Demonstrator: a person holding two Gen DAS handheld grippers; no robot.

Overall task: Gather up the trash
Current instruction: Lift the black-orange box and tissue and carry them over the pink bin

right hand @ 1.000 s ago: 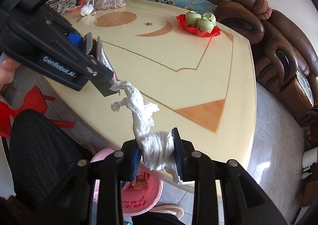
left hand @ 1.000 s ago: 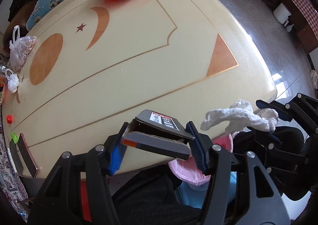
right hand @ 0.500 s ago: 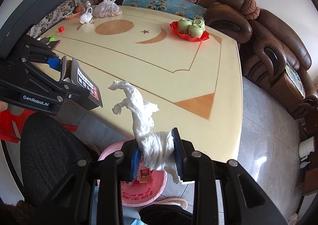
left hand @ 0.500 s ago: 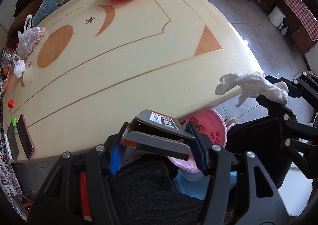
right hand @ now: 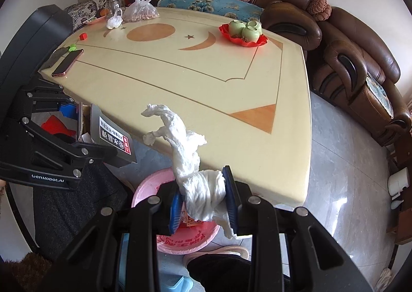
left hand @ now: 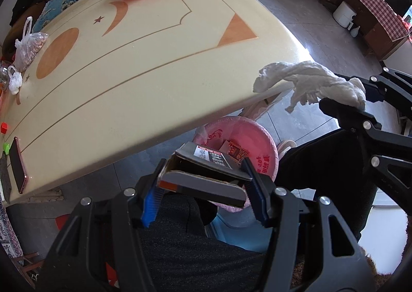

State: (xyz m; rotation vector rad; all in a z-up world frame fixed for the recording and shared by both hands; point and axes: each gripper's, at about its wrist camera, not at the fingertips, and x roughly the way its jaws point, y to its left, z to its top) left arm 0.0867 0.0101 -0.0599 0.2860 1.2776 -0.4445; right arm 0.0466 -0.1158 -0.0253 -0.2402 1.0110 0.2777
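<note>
My left gripper [left hand: 203,186] is shut on a grey cardboard box [left hand: 206,176] with a red and black label, its flap open. The box hangs past the table's edge, above a pink basin [left hand: 257,137] on the floor that holds a red wrapper. My right gripper [right hand: 203,201] is shut on a crumpled white tissue [right hand: 190,163], whose twisted tail sticks up over the table's near edge. The same pink basin [right hand: 164,243] lies under the right gripper. The box [right hand: 113,137] also shows at the left of the right wrist view, and the tissue [left hand: 309,80] at the right of the left wrist view.
The cream table [right hand: 180,80] carries a red tray of green cups [right hand: 243,31], a phone [right hand: 67,62], plastic bags [right hand: 140,11] and small red and green bits. Brown sofas [right hand: 355,65] line the far sides. A person's dark-clothed legs [left hand: 322,163] sit beside the basin.
Both grippers have drawn back off the table with their loads. The box now hangs over the pink basin instead of the tabletop, and the tissue has moved out beyond the table's edge.
</note>
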